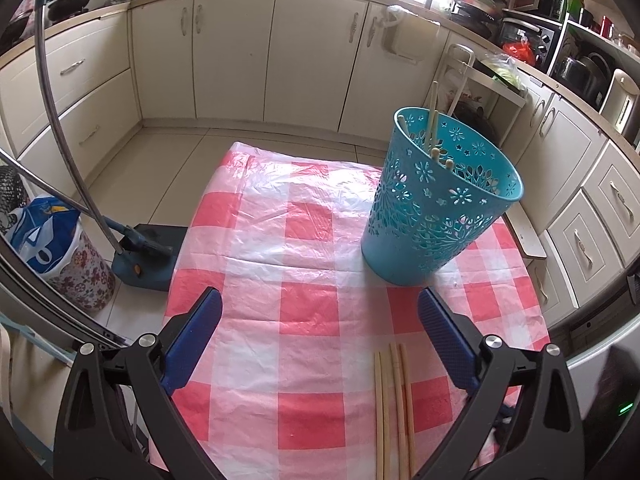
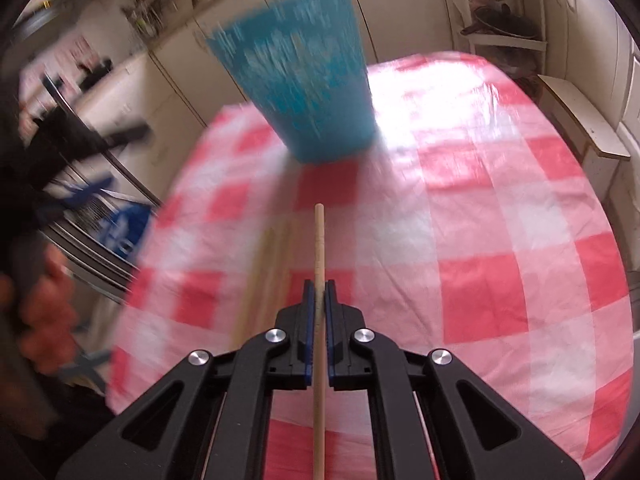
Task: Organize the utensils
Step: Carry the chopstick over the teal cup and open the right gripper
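Note:
A teal perforated basket (image 1: 438,196) stands upright on the red-and-white checked tablecloth (image 1: 304,264) and holds a few wooden chopsticks (image 1: 433,120). Several more chopsticks (image 1: 392,412) lie on the cloth near the front edge. My left gripper (image 1: 320,316) is open and empty, above the cloth just left of the lying chopsticks. In the right wrist view my right gripper (image 2: 319,292) is shut on a single chopstick (image 2: 319,240) that points toward the blurred basket (image 2: 304,80). Other chopsticks (image 2: 272,264) lie on the cloth to its left.
Cream kitchen cabinets (image 1: 240,56) surround the table. A mop and its blue base (image 1: 140,256), a flowered bin (image 1: 84,276) with a blue bag stand on the floor at left. A white rack (image 2: 508,12) and a wooden stool (image 2: 580,116) are at right.

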A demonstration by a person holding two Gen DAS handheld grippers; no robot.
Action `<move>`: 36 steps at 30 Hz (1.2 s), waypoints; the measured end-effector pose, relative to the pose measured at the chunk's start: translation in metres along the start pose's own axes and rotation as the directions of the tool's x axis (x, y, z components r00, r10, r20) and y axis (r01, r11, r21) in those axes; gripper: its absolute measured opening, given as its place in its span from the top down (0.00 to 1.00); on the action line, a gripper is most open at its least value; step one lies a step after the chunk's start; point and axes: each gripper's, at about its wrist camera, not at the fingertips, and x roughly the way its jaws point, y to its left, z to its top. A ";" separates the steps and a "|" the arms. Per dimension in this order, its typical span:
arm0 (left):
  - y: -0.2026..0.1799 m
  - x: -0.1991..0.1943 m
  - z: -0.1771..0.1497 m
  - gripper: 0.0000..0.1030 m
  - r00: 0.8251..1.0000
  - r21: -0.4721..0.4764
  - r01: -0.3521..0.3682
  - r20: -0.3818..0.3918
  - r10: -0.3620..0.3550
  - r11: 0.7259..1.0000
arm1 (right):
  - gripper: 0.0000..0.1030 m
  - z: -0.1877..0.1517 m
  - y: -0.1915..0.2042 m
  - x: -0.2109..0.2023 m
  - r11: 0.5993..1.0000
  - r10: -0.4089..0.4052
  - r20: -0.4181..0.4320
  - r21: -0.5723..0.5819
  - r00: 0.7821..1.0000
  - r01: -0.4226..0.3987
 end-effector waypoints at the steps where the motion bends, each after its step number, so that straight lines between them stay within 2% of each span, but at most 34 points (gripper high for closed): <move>1: 0.000 0.000 0.000 0.09 1.000 0.000 0.000 -0.002 0.000 1.000 | 0.95 0.005 0.002 -0.006 1.000 0.014 0.018 0.002 1.000 -0.014; 5: 0.001 0.002 -0.001 0.08 1.000 -0.013 0.011 -0.014 -0.011 1.000 | 0.95 0.043 0.018 -0.038 0.995 0.095 0.150 -0.002 0.984 -0.096; 9: 0.004 0.005 0.000 0.08 1.000 -0.034 0.017 -0.025 -0.018 0.999 | 0.95 0.100 0.038 -0.062 0.991 0.133 0.323 -0.031 0.937 -0.130; 14: 0.007 0.007 0.001 0.08 0.999 -0.046 0.014 -0.029 -0.015 0.999 | 0.95 0.158 0.058 -0.065 0.996 0.092 0.495 -0.050 0.864 -0.077; 21: 0.014 0.007 0.003 0.08 0.999 -0.067 0.015 -0.032 -0.017 0.998 | 0.95 0.200 0.060 -0.046 1.000 -0.011 0.611 -0.015 0.792 0.025; 25: 0.017 0.008 0.003 0.08 0.999 -0.079 0.019 -0.041 -0.022 0.997 | 0.95 0.205 0.052 -0.022 0.996 -0.075 0.603 0.002 0.794 0.093; 30: 0.016 0.010 0.002 0.08 0.998 -0.073 0.025 -0.053 -0.029 0.997 | 0.94 0.203 0.045 0.009 0.986 -0.131 0.557 -0.010 0.820 0.164; 36: 0.017 0.010 0.003 0.08 0.998 -0.075 0.023 -0.053 -0.027 0.997 | 0.94 0.185 0.049 0.024 0.983 -0.123 0.495 -0.060 0.860 0.175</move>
